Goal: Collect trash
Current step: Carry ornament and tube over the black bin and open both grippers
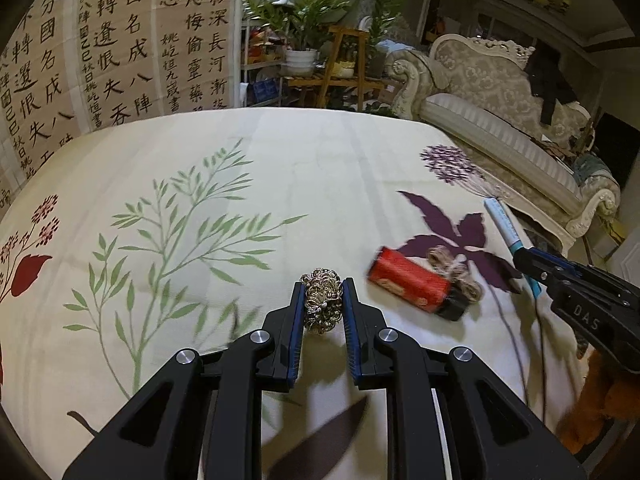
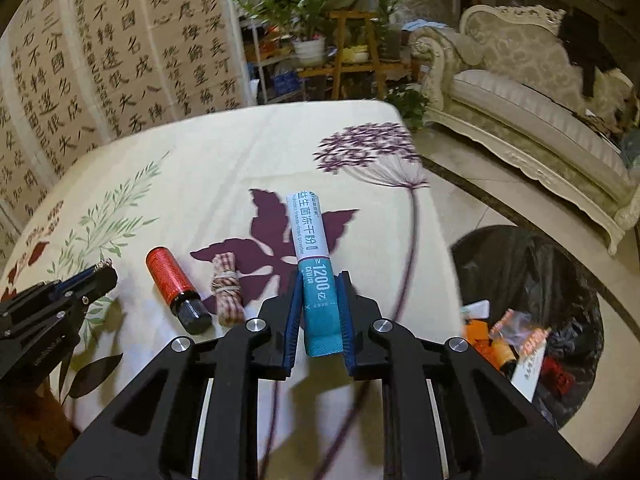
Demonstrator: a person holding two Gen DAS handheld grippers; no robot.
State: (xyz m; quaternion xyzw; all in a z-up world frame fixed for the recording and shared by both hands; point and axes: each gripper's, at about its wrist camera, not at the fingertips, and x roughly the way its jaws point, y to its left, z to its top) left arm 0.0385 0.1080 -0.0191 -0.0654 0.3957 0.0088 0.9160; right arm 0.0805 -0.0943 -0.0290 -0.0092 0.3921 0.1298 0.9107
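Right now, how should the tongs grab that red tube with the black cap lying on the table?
Grip the red tube across the middle of its red body, coming from above. It lies flat, with open cloth on its left and the twine bundle close on its right.

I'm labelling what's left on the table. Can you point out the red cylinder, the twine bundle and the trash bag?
red cylinder (image 2: 170, 276): right wrist view, middle of its red body.
twine bundle (image 2: 227, 290): right wrist view, its wrapped middle.
trash bag (image 2: 520, 264): right wrist view, black inner wall.

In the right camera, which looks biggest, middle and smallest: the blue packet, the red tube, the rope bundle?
1. Blue packet, though it is nearest the camera.
2. Red tube.
3. Rope bundle.
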